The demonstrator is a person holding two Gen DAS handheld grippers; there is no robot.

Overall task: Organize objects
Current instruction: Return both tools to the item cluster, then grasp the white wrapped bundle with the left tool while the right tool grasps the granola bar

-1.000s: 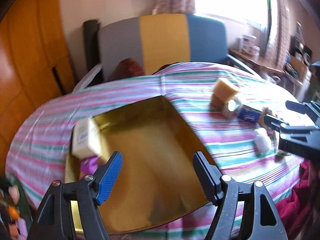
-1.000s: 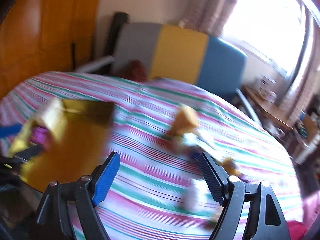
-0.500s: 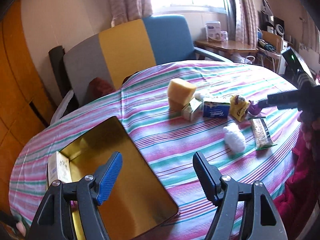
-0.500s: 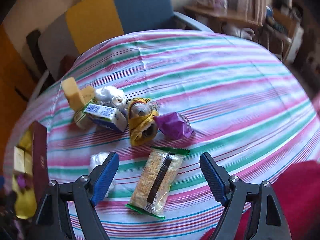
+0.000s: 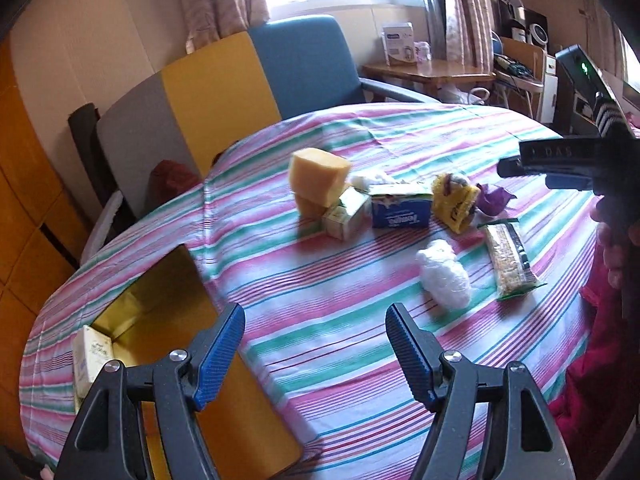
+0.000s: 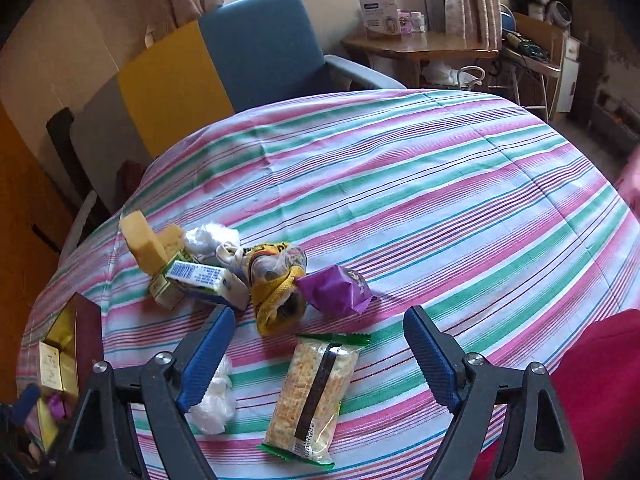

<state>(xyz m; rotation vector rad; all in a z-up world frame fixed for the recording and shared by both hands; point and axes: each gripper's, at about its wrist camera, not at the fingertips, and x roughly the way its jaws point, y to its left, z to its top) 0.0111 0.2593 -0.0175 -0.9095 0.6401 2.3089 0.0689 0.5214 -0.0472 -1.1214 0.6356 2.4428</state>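
Striped cloth covers the counter (image 6: 420, 184). Gold tin (image 5: 168, 320) sits lower left in the left view, white wad (image 5: 442, 278) right of centre. Snack bar (image 6: 312, 392) lies between the right gripper's (image 6: 318, 364) parted, empty fingers; left gripper (image 5: 314, 354) likewise gapes empty.

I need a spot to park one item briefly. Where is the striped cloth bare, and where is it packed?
Bare: the wide far and right stretch of tablecloth beyond the purple packet, and the strip between the gold box and the white bundle. Crowded: around the sponge, tissue pack, yellow pouch and snack bar.
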